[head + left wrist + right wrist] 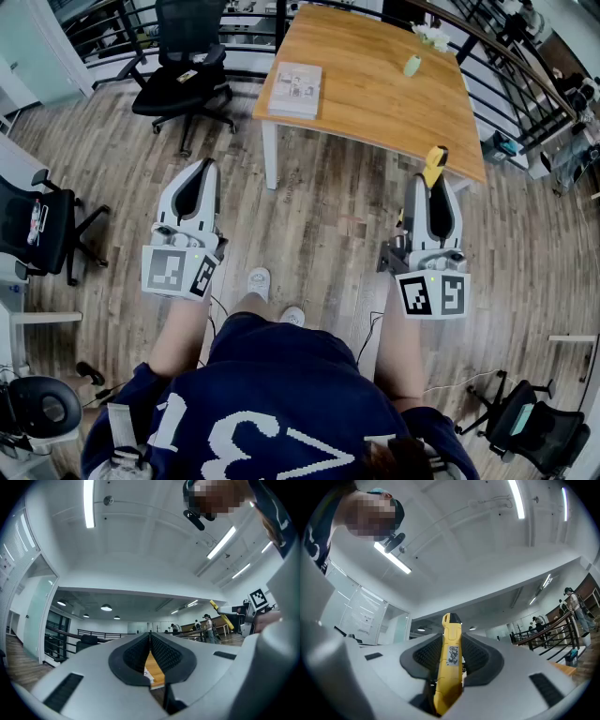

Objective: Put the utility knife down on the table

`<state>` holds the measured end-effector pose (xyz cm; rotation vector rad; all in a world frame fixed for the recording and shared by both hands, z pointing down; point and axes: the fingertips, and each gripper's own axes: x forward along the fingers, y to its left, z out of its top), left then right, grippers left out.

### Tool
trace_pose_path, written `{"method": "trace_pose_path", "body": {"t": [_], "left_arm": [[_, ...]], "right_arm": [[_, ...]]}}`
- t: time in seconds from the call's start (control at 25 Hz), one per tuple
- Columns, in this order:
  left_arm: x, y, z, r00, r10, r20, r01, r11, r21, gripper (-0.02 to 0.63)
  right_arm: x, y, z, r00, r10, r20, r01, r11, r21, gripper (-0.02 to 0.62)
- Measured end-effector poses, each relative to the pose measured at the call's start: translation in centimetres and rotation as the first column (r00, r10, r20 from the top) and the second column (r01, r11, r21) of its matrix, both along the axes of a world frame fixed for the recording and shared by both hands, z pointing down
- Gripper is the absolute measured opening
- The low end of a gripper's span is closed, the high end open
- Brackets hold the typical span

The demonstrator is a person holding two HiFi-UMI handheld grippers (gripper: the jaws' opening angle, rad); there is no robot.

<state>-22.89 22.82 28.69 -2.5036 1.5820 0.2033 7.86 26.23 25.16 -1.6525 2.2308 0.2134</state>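
Observation:
My right gripper [434, 178] is shut on a yellow utility knife [435, 165], whose black-capped tip sticks out past the jaws toward the near right corner of the wooden table [375, 103]. In the right gripper view the knife [449, 667] stands lengthwise between the dark pads, tilted upward at the ceiling. My left gripper [200, 178] hangs over the floor left of the table, shut with nothing in it. In the left gripper view its pads [151, 654] meet at the tip, and a strip of the wooden table shows through the gap lower down.
A book [295, 90] lies at the table's left edge, with a small pale green item [412, 65] and a white bundle [432, 37] near the far right. Black office chairs stand at the back left [183, 70] and left [37, 225]. A railing [511, 70] runs behind the table.

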Motion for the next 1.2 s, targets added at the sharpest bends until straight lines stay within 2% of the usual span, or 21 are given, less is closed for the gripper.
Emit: {"method": "trace_pose_path", "body": {"t": [0.72, 0.96, 1.2], "left_arm": [[1.7, 0.5, 0.4, 1.000, -0.002, -0.021, 0.002, 1.000, -0.021, 0.023], [2.7, -3.4, 1.0, 1.000, 0.013, -0.027, -0.014, 0.999, -0.030, 0.023], [4.1, -10.7, 1.2, 0.999, 0.041, -0.036, -0.042, 0.998, -0.039, 0.023]], "right_arm": [[1.5, 0.5, 1.0, 0.998, -0.051, 0.040, 0.053, 0.997, -0.048, 0.140], [2.2, -2.9, 1.4, 0.998, -0.046, 0.043, 0.048, 0.997, -0.053, 0.140], [3.0, -9.3, 1.3, 0.999, -0.034, 0.036, 0.036, 0.997, -0.065, 0.140]]}}
